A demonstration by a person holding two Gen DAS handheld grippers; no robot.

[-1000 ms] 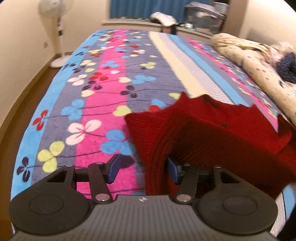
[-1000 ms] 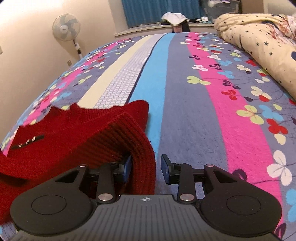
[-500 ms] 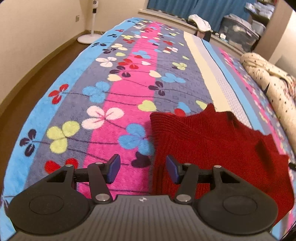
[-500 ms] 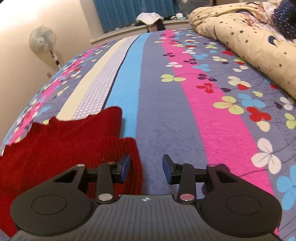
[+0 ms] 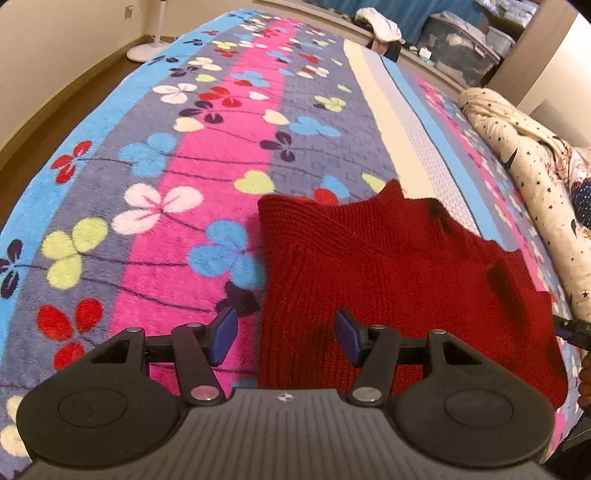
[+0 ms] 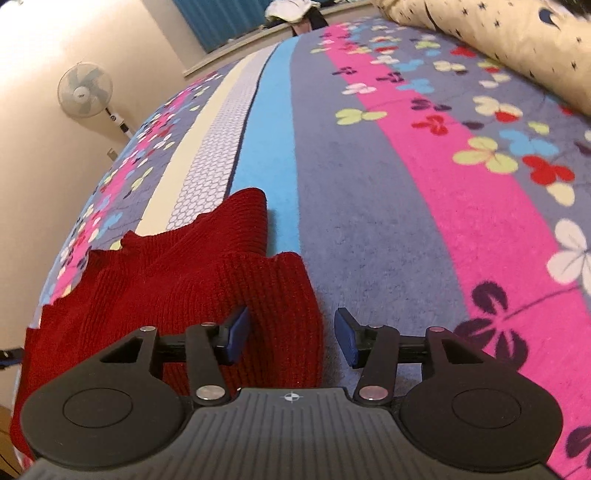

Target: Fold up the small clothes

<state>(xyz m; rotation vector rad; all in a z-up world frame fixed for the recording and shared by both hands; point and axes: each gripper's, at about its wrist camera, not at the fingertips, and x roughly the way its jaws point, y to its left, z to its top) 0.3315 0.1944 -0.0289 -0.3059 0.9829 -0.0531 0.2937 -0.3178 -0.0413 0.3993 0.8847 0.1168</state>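
Observation:
A red knitted sweater [image 5: 388, 266] lies folded on the striped flowered bedspread [image 5: 207, 155]. In the left wrist view my left gripper [image 5: 282, 338] hangs over the sweater's left edge; its jaws are opening, the cloth lies under the gap and the pads press on nothing. In the right wrist view the same red sweater [image 6: 184, 288] fills the lower left. My right gripper [image 6: 291, 338] straddles its right edge with jaws opening; the folded edge sits between the pads, loose from the right one.
A cream star-print duvet [image 5: 532, 177] is heaped along the bed's right side. A standing fan [image 6: 86, 92] is by the wall. Boxes and a white bundle [image 5: 380, 24] sit beyond the bed's far end. The other gripper's tip [image 5: 572, 328] shows at the right edge.
Both grippers let go of the sweater, which dropped from a raised fold to lie flat on the bed. The right jaws widened. Both cameras rolled and the left one sank a little.

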